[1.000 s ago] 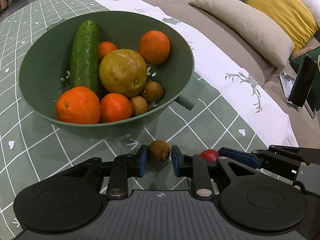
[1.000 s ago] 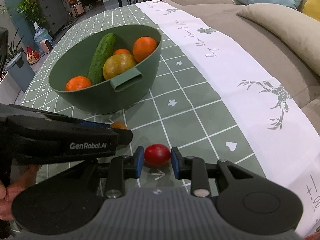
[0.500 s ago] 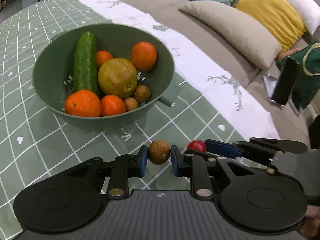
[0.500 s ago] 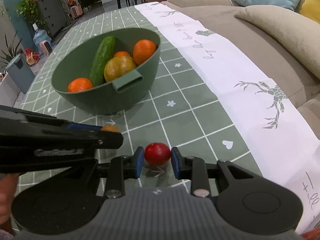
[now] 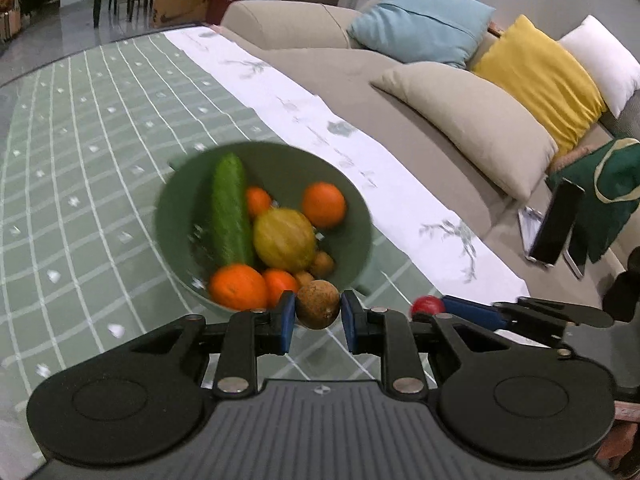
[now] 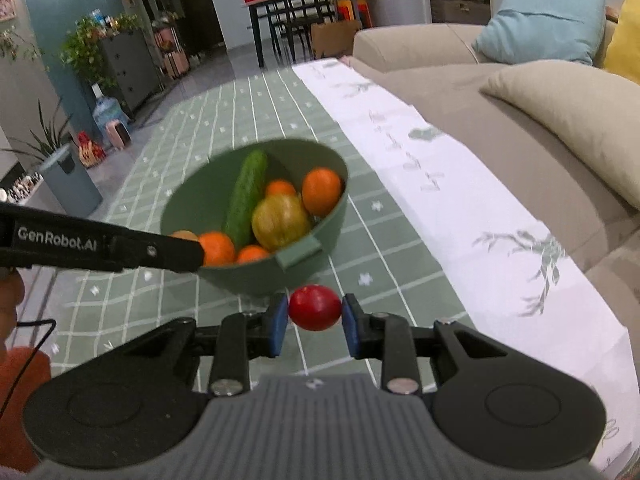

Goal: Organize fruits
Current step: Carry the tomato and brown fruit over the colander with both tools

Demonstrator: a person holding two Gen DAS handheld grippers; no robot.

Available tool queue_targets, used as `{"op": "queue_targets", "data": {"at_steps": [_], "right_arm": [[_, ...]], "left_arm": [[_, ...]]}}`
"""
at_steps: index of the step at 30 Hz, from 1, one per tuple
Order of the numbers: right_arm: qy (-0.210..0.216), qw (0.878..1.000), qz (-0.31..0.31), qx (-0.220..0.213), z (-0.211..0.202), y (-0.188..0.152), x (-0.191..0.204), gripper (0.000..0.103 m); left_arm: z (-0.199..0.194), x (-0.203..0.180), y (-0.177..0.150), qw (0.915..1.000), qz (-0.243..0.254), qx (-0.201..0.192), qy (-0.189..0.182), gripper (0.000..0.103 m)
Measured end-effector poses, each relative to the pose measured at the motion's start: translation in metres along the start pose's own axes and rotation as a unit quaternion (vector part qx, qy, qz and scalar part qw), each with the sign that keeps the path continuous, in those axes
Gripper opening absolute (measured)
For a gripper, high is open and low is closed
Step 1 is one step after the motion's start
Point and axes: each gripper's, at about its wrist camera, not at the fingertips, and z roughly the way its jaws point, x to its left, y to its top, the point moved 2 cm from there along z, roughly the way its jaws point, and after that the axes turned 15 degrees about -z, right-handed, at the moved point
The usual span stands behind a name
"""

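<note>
Brown and rough-skinned, the small round fruit [image 5: 318, 305] sits pinched between the blue pads of the left hand-held gripper [image 5: 318, 322], held in the air just on the near side of the green bowl [image 5: 360, 220]. It looks light and fairly firm, with a dry skin that should give the pads good purchase; a hold across its widest part, as here, seems the safe one. The right hand-held gripper [image 6: 314, 322] is closed on a red fruit [image 6: 315, 307], glossy and smooth, so likely more slippery and easier to bruise if squeezed hard; it too is clamped across its middle, in front of the bowl and near its stubby handle [image 6: 299, 254].

Inside the bowl lie a cucumber [image 5: 230, 210] along the left side, a large yellow-green fruit [image 5: 284, 239] at the centre, oranges [image 5: 323, 205] at the far side and near rim, and a couple of small brown fruits [image 5: 322, 264] on the near right. Free room remains mostly along the bowl's far and right wall. Both held fruits are small enough, I judge, to drop in there without crowding the rest. The bowl stands on the checked green tabletop [image 5: 80, 160]
</note>
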Motion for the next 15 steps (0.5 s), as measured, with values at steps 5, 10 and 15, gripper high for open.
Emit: {"op": "queue_targets", "data": {"at_steps": [5, 10, 15], "right_arm": [[0.015, 1.000, -0.005, -0.016, -0.004, 0.019, 0.000, 0.025], [0.045, 0.998, -0.034, -0.022, 0.003, 0.048, 0.007, 0.025], [0.063, 0.996, -0.064, 0.000, 0.029, 0.069, 0.014, 0.025]], "left_arm": [[-0.003, 0.012, 0.026, 0.9999, 0.012, 0.000, 0.008, 0.027], [0.013, 0.025, 0.045, 0.9985, 0.025, 0.024, 0.042, 0.027], [0.034, 0.032, 0.053, 0.9963, 0.032, 0.042, 0.068, 0.027]]}}
